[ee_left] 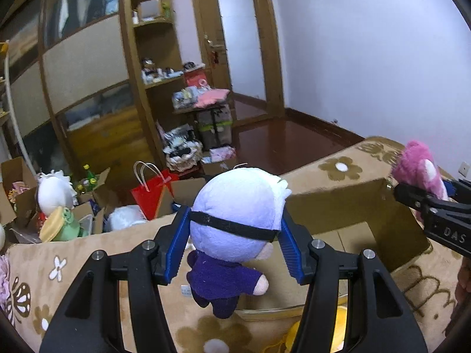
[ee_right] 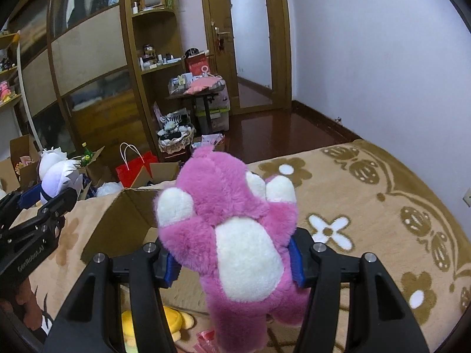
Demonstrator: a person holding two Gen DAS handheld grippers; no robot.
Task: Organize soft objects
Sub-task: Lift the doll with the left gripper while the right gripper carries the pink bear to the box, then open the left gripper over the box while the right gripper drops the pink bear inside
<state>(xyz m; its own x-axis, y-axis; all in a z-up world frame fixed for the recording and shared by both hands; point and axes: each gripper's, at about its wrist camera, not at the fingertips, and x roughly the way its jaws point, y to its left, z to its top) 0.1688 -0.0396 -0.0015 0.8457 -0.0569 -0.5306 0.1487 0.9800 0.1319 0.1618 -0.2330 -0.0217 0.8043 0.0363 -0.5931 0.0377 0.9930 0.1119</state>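
White walls point(ee_left: 368, 58), dark wooden floor point(ee_left: 282, 141), wooden wardrobe point(ee_left: 85, 67).

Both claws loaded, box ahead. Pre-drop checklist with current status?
1. Left claw gripping the white-haired doll by its head: ok.
2. Right claw gripping the pink bear at its body: ok.
3. Cardboard box open, flaps up: ok.
4. Toys directly over the box opening: cannot tell.
5. Claws apart from each other: ok.
6. Room inside the box: cannot tell, interior mostly hidden.
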